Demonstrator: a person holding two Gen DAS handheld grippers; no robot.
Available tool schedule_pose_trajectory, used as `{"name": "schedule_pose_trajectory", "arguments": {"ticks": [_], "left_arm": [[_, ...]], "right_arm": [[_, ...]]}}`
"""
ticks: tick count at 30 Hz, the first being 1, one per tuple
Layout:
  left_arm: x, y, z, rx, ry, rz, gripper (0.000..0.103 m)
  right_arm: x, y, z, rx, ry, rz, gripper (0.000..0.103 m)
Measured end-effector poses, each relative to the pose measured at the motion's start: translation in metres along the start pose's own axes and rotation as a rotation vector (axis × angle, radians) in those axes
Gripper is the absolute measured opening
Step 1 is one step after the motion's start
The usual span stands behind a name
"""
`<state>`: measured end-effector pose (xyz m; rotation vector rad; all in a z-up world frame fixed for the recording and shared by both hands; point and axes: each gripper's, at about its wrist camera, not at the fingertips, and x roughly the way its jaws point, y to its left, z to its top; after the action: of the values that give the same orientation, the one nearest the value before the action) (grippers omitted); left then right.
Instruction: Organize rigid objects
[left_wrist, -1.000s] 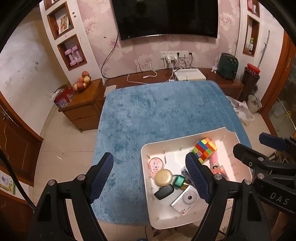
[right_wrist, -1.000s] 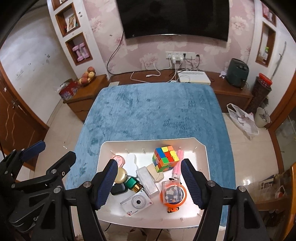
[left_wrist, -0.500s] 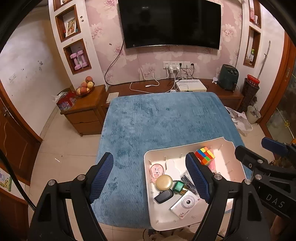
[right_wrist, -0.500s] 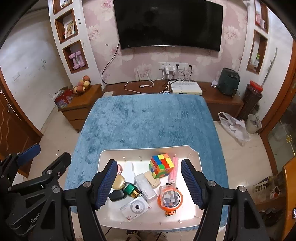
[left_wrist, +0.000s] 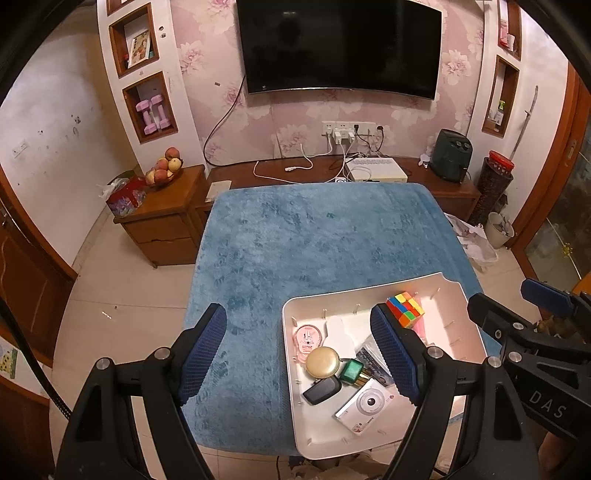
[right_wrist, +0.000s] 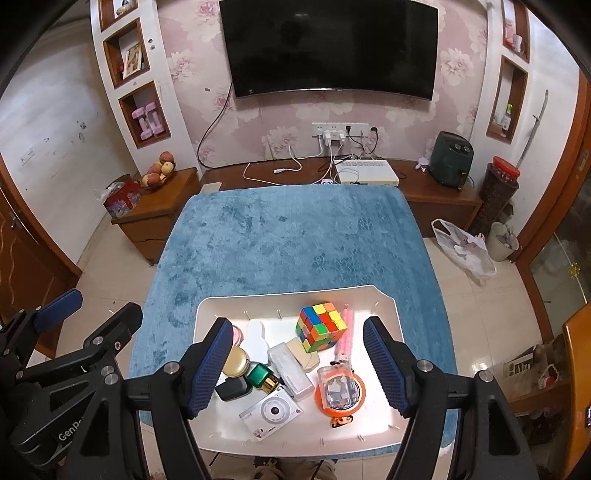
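Blue-padded and spread wide, the right gripper hangs over the white tray with nothing pressed between its jaws. In its view the Rubik's cube sits at twelve o'clock among the tray's clutter, the white camera at six, the orange-rimmed clear box at four. The left gripper is also wide and empty, its right finger over the tray's middle, its left finger over the blue cloth at nine o'clock of the tray.
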<state>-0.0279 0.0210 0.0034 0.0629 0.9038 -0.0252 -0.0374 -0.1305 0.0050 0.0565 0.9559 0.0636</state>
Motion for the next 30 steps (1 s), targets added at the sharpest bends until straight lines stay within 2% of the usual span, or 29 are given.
{"name": "schedule_pose_trajectory", "arguments": {"ticks": [30], "left_arm": [[0.0051,0.0025,0.0004,-0.022,0.027,-0.026,0.083]], "right_arm": [[-0.0008,-0.0038,-0.0020,0.005,0.007,-0.001,0.074]]}}
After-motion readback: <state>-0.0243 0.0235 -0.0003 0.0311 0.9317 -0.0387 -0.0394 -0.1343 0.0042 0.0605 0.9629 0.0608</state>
